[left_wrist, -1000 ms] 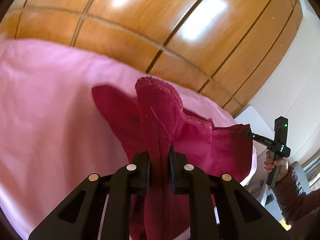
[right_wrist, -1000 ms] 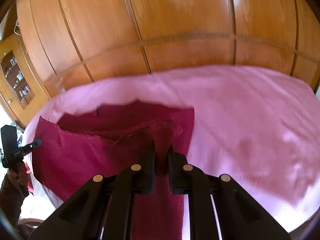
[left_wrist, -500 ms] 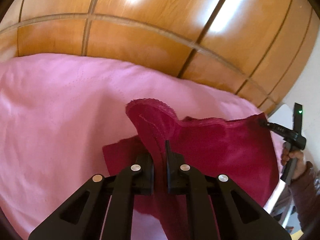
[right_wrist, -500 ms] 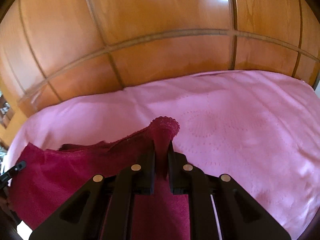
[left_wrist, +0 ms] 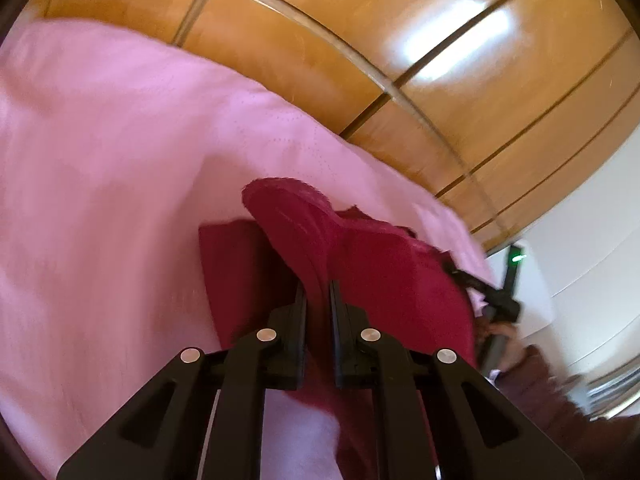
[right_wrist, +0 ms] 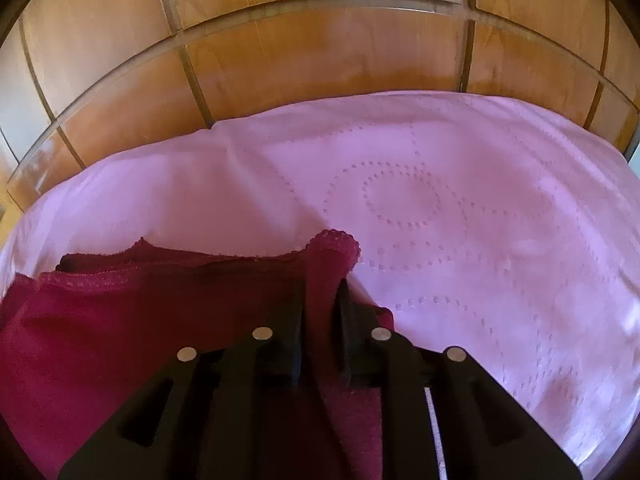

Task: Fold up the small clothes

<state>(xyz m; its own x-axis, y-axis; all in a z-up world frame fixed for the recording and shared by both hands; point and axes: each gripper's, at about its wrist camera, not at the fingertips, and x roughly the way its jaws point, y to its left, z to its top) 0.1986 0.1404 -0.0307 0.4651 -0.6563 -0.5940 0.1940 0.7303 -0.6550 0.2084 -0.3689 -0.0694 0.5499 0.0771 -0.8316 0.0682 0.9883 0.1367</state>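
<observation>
A dark red cloth (left_wrist: pixel 392 268) with a lace-trimmed edge is held stretched between my two grippers, just above a pink bedsheet (left_wrist: pixel 120 160). My left gripper (left_wrist: pixel 318 292) is shut on one corner, which bunches up past the fingertips. My right gripper (right_wrist: pixel 322 292) is shut on the other corner (right_wrist: pixel 332 248); the red cloth (right_wrist: pixel 140 320) spreads to the left of it. In the left wrist view the right gripper (left_wrist: pixel 500 300) shows at the right, held by a hand. A lower layer of the cloth lies on the sheet under the lifted edge.
The pink sheet (right_wrist: pixel 460 208) with a dotted circle pattern covers the bed. A wooden panelled headboard (right_wrist: pixel 320 52) rises right behind it. A white wall (left_wrist: pixel 592 248) and white furniture stand to the right of the bed.
Both grippers have carried the cloth's held edge forward over the bed and lower toward the sheet. The cloth now lies doubled over itself. Both stayed shut.
</observation>
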